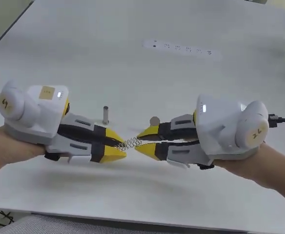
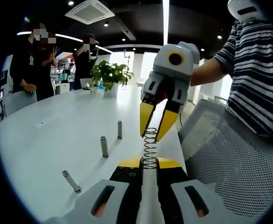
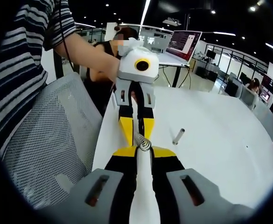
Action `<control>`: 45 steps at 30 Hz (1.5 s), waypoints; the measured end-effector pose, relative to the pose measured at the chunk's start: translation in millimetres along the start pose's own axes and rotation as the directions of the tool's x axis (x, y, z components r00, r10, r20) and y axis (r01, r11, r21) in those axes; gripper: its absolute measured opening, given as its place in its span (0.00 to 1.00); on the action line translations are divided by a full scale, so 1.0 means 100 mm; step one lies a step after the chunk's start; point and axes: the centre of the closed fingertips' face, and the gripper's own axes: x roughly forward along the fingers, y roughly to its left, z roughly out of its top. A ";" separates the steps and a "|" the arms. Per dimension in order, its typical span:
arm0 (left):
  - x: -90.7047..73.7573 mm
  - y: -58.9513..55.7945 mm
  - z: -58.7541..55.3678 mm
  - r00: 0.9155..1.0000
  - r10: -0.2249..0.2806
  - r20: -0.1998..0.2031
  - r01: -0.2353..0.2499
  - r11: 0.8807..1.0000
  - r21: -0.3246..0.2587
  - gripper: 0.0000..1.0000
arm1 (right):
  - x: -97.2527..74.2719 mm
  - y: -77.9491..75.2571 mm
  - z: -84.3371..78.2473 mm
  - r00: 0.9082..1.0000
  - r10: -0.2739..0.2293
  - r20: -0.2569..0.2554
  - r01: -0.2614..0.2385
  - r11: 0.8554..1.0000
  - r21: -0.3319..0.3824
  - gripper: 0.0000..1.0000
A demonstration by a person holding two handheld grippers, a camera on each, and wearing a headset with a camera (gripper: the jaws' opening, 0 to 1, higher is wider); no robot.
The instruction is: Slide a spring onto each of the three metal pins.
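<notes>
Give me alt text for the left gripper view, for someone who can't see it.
The left gripper holds a spring by its near end, while the right gripper's open fingers straddle the far end. On the white table beyond stand two spring-covered pins and one bare pin.

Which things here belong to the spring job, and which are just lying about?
Job:
- spring, between the tips of the left gripper and right gripper
- bare pin
- nearer sprung pin
- farther sprung pin

Lying about:
- power strip
- potted plant
- laptop
</notes>
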 end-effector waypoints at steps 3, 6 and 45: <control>0.01 -0.01 -0.01 1.000 -0.001 -0.004 0.001 1.000 0.002 0.07 | 0.01 0.01 0.04 1.000 0.001 0.009 -0.001 1.000 -0.002 0.13; 0.01 -0.01 -0.02 1.000 -0.003 -0.006 0.003 1.000 0.004 0.07 | 0.03 0.02 0.08 1.000 0.003 0.025 -0.003 1.000 0.003 0.13; 0.02 0.00 -0.01 0.999 0.011 0.033 -0.011 1.000 -0.013 0.07 | 0.15 0.04 0.31 0.993 0.003 0.118 -0.008 0.999 0.042 0.12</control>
